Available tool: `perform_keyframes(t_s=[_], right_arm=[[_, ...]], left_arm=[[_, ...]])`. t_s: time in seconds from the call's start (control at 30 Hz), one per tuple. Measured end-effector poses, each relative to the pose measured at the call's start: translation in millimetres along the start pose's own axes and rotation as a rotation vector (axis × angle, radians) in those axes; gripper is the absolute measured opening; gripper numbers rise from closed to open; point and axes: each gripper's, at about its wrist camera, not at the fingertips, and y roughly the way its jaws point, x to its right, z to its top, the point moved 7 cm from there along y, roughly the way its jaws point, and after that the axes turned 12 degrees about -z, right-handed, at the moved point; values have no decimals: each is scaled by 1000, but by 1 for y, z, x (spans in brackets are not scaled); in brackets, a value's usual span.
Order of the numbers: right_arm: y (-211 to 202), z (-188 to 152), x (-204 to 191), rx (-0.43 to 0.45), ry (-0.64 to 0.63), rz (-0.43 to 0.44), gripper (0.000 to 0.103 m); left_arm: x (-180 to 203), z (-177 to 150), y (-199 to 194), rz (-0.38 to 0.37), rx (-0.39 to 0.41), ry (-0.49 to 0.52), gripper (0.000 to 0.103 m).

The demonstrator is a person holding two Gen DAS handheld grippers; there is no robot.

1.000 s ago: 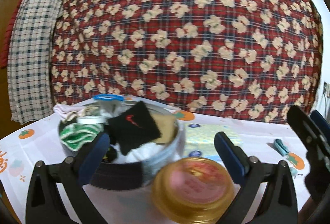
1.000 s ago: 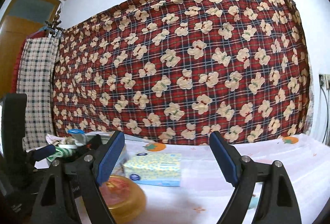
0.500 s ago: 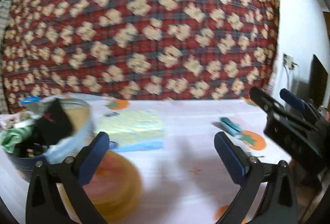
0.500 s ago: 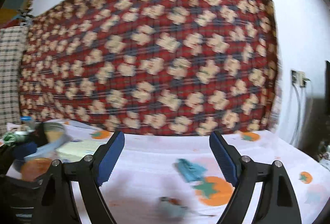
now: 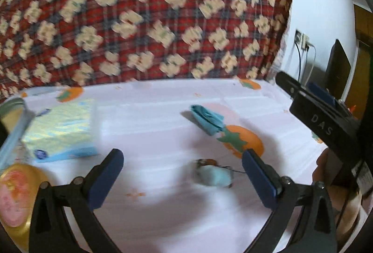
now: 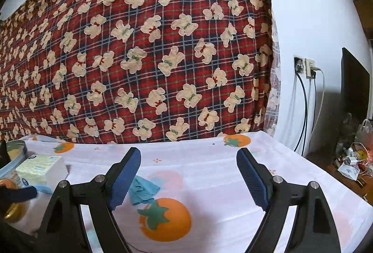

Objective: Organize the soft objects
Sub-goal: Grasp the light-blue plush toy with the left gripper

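Left gripper [image 5: 181,180], jaws apart and empty: small pale-blue soft item [image 5: 213,175] lies between them on the tablecloth [image 5: 151,127]. Teal folded cloth [image 5: 207,120] beyond. Right gripper [image 6: 188,179] also spread, empty; left is nearer.

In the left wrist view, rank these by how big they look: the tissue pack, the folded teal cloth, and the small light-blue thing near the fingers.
1. Tissue pack, clearly the largest.
2. Folded teal cloth.
3. Small light-blue object, blurred. It looks close in size to the cloth and lies nearer the camera, so the order of these two is unsure.
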Motion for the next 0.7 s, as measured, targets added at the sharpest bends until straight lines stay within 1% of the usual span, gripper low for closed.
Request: perform_keyframes(t_s=[0.03,0.07,0.1,0.13,0.17,0.2,0.23,0.27,0.3,0.37,0.4,0.43,0.47,0.5,0.53,0.6,0.7], right_arm=[[1,1,1,1,-4,0,86],[2,1,3,3,-6,0,86],[2,1,2,6,-8,7,86],[2,1,3,5,-8,7,86],[2,1,3,2,-6,8,86],[3,1,4,-1,-5,10,86],[4,1,5,-6,-3,12,86],[5,2,6,-9,1,14,86],[5,2,6,-10,4,16,86],[7,2,7,-15,12,22,86],[7,1,7,-17,13,26,86],[8,1,7,-21,13,30,86],[9,0,6,-26,11,32,86],[9,-1,6,-29,9,32,86],[10,-2,6,-35,8,32,86],[14,-5,6,-53,10,34,86],[20,-9,8,-86,24,37,86]], left_arm=[[5,-1,10,-5,-29,-5,101],[8,-1,17,-4,-49,-7,98],[11,-3,26,0,-81,-9,93],[14,-6,37,5,-124,-11,91],[15,-8,46,10,-159,-16,87],[15,-12,54,16,-198,-25,79],[15,-15,60,20,-232,-35,73],[14,-20,68,18,-274,-47,67],[12,-25,75,8,-312,-62,63],[11,-26,75,-13,-308,-80,59],[11,-26,74,-17,-306,-87,49],[10,-25,72,-23,-302,-94,41],[10,-25,71,-43,-295,-107,26],[10,-25,70,-66,-291,-119,25],[10,-25,70,-105,-290,-139,23],[7,-24,70,-137,-289,-151,15],[9,-23,67,-211,-284,-154,14]])
